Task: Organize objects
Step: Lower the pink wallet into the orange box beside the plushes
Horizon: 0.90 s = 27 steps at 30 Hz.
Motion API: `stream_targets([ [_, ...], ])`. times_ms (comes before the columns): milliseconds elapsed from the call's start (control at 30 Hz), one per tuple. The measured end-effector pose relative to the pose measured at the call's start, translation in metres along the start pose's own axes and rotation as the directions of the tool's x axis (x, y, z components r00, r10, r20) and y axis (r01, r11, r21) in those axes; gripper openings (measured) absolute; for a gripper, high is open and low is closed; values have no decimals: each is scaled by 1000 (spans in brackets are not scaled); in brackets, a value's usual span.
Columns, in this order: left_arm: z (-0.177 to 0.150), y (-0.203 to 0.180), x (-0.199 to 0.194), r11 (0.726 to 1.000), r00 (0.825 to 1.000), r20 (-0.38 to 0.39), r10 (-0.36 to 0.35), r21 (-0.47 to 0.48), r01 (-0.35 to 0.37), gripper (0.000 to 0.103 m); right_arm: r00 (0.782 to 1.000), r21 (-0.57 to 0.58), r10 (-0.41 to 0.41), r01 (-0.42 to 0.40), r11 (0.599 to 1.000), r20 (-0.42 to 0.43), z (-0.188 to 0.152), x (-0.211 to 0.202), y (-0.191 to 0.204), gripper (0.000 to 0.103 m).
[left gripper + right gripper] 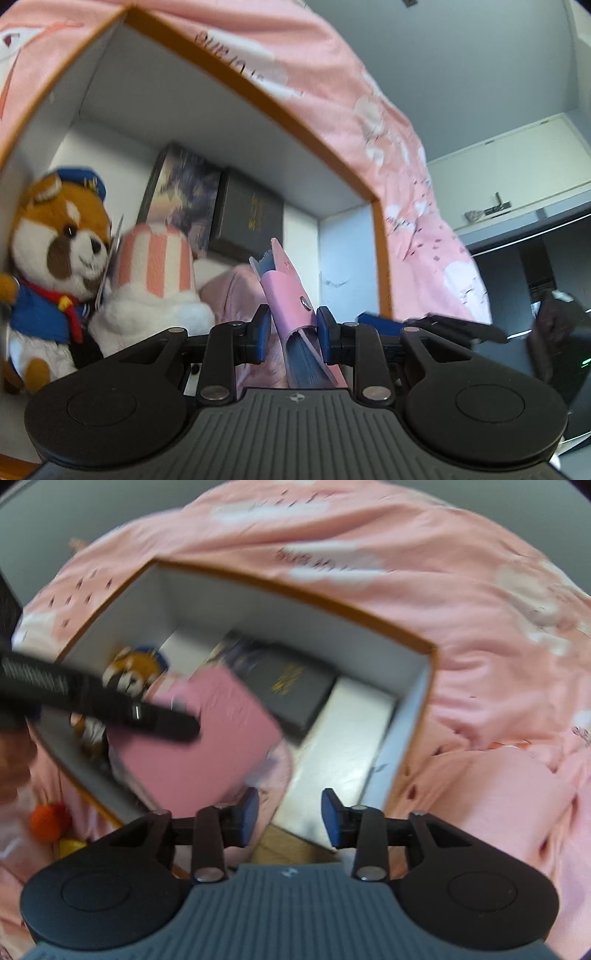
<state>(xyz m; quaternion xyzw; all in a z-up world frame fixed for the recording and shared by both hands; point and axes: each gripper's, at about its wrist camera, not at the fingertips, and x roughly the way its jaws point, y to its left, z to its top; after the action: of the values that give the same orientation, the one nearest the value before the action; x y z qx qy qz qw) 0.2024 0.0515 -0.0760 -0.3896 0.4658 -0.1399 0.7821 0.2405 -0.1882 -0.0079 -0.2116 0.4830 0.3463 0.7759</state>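
My left tongs (291, 328) pinch a pink notebook (286, 280) by its spine edge, held on edge so it can slip down into the orange-rimmed box (258, 99) on the bed. Inside the box, plush toys (62, 251) crowd one end and a dark book (247, 218) leans on the far wall; bare floor lies by the near corner. My right tongs (290, 819) hover spread and empty above that gap.

A smooth pink leatherette notebook (286, 291) with a shiny metal snap sat between matt blue rubbery pads (263, 328). 2 fuzzy plush toys (62, 258) lay in a matt white card box (236, 110) edged in orange, on soft pink printed cloth (480, 646).
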Motion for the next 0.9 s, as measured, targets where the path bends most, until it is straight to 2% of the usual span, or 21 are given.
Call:
stream_targets([
  [133, -8, 0, 14, 999, 998, -46, 42, 23, -41, 29, 1000, 32, 22, -23, 999, 20, -5, 4, 7, 41],
  [200, -11, -1, 20, 995, 993, -78, 88, 46, -84, 29, 999, 21, 36, -36, 999, 20, -7, 7, 13, 41],
  [367, -13, -10, 16, 987, 988, -82, 130, 107, -121, 31, 997, 18, 73, -74, 997, 28, -7, 13, 19, 41],
  [467, -13, -15, 3, 979, 987, -51, 150, 148, -141, 38, 995, 31, 91, -92, 995, 39, -4, 13, 20, 41],
  [633, -8, -16, -26, 973, 991, 4, 137, 187, -136, 38, 987, 47, 152, -154, 987, 58, 3, 14, 23, 39],
  [667, -8, -16, -31, 970, 990, 15, 143, 195, -143, 38, 985, 45, 160, -163, 986, 60, 4, 15, 25, 36],
  [733, -7, -17, -36, 959, 985, 34, 169, 225, -173, 38, 983, 36, 171, -173, 984, 65, 7, 17, 29, 30],
  [900, -7, -16, -29, 928, 965, 29, 260, 269, -258, 38, 977, 0, 201, -202, 979, 66, 14, 21, 41, 30],
])
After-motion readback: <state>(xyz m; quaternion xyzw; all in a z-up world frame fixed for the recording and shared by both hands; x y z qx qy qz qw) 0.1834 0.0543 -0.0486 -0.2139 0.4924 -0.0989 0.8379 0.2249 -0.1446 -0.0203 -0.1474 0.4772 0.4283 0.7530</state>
